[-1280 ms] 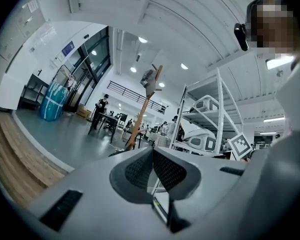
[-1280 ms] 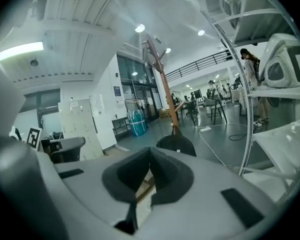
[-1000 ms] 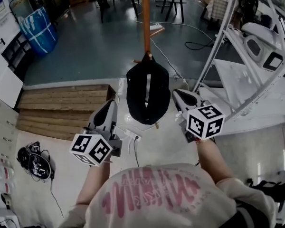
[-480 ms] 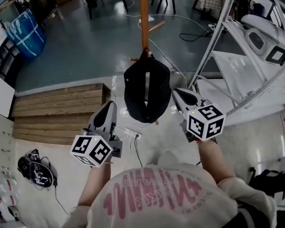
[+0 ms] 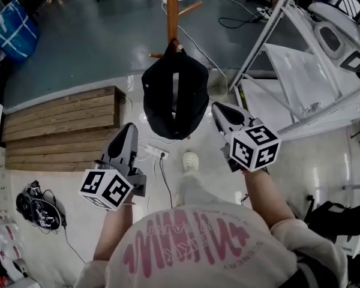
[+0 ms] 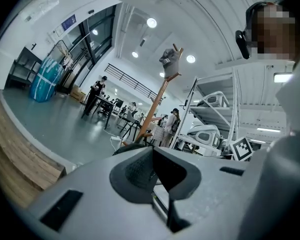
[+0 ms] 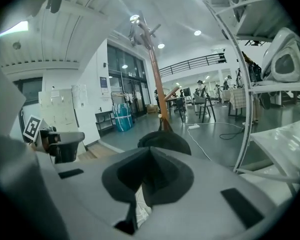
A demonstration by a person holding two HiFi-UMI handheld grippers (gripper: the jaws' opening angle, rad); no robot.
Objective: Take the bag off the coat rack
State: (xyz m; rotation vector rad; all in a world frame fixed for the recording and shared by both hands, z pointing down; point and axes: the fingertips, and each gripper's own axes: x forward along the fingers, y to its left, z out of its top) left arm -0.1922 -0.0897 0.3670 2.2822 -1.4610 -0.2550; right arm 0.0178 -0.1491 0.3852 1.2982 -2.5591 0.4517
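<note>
In the head view, the bag (image 5: 174, 101) is hanging low on the pole of the coat rack (image 5: 172, 11), its top bunching against the wood and its dark, rounded body dangling clear above the floor (image 5: 78, 53); a paler strip is running down its middle. The left gripper (image 5: 127, 131) and the right gripper (image 5: 219, 108) are flanking it from below, one at each side, near it but not touching, both with jaws pressed together and carrying nothing. In the left gripper view, the jaws are meeting at their tips with no gap and nothing between them, and the rack is slanting upward beyond them. In the right gripper view, the jaws are likewise sitting closed and empty, with the bag's domed top (image 7: 165, 139) showing just past them at the foot of the pole. The bag is looking like soft dark fabric, sagging under its own weight, so it is probably light, limp and prone to fold or swing when moved. The better hold is likely the gathered top or strap where it is catching on the rack, since pinching the slack body may only stretch the cloth; exactly how it is hooked is being hidden by the fabric.
</note>
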